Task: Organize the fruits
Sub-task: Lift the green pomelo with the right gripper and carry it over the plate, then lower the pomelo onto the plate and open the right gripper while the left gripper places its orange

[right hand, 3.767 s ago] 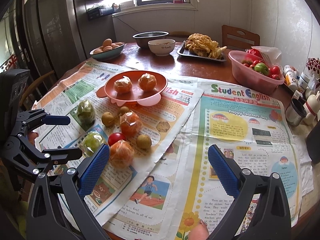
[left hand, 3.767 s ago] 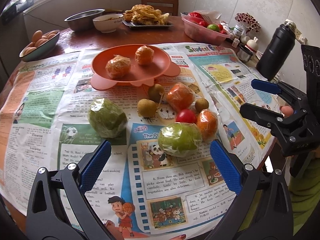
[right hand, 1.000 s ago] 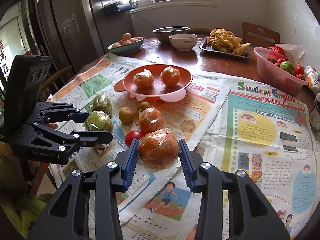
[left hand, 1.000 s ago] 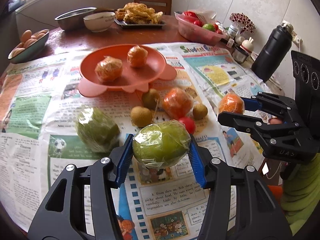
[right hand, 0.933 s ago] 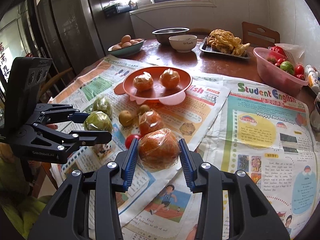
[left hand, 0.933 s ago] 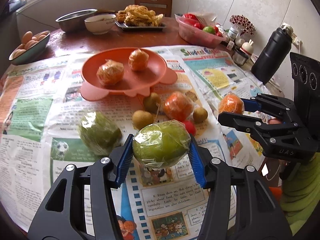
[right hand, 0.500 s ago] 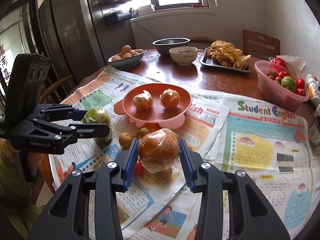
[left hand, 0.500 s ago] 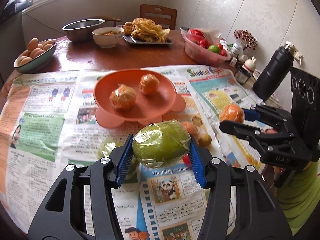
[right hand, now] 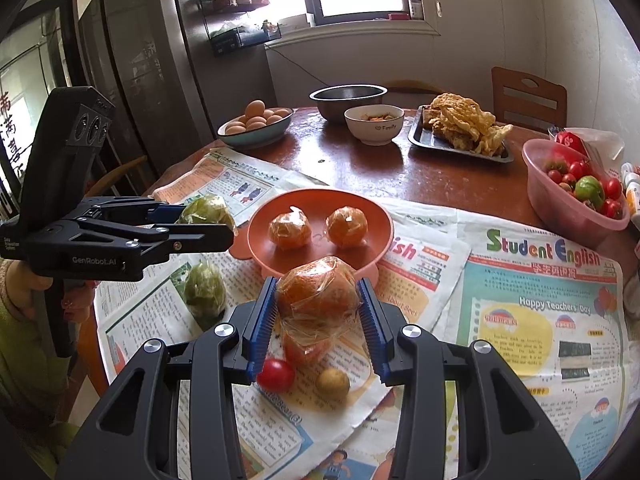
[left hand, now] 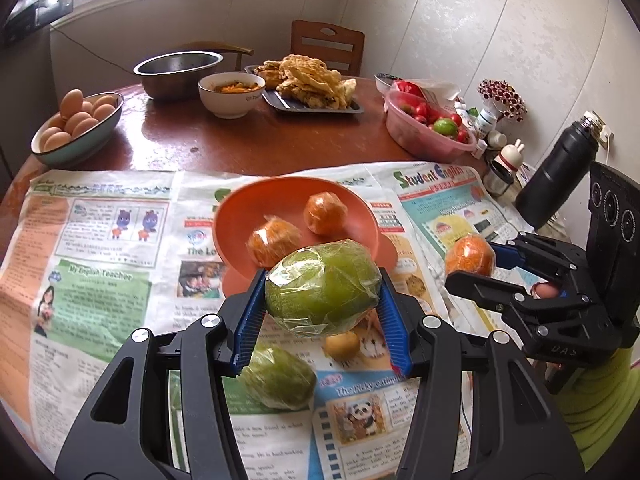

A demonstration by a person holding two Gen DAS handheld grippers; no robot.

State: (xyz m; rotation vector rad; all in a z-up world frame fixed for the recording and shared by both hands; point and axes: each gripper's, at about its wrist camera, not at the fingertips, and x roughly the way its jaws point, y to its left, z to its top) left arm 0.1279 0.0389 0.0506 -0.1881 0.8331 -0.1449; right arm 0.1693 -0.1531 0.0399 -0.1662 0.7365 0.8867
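Table (left hand: 280,136): round, brown wood; near half under newspaper (right hand: 532,300).
Plate (left hand: 362,216): orange, on the newspaper, straight ahead of both grippers; two wrapped oranges (right hand: 347,227) already in it, side by side, bare floor in front of and around them.
Left gripper (left hand: 322,312): clenched on a green fruit (left hand: 322,290), film-wrapped, lifted clear of the paper; long axis of the fruit across the jaws, ends bulging past both pads.
Right gripper (right hand: 318,312): clenched on an orange (right hand: 318,294), film-wrapped, loose film hanging under it; held above the paper, just short of the near rim of the plate.
Key relation: plate ahead of and below both loads; in the left view the green fruit overlaps the near rim, in the right view the orange sits just before it. Nearer gripper: cannot tell for certain; both close, left seemingly a shade further in.
Likely next: forward and down over the rim, release on bare plate floor, clear of the two oranges.
Risk: both loads aimed at one plate; grippers side by side, little room between.
Left on paper: second green fruit (left hand: 278,378), another orange (right hand: 306,350) under the right load, tomato (right hand: 276,375), small brown fruit (right hand: 332,382).
Unrelated: egg bowl (left hand: 76,120), pink basin (right hand: 576,196), flask (left hand: 560,172).
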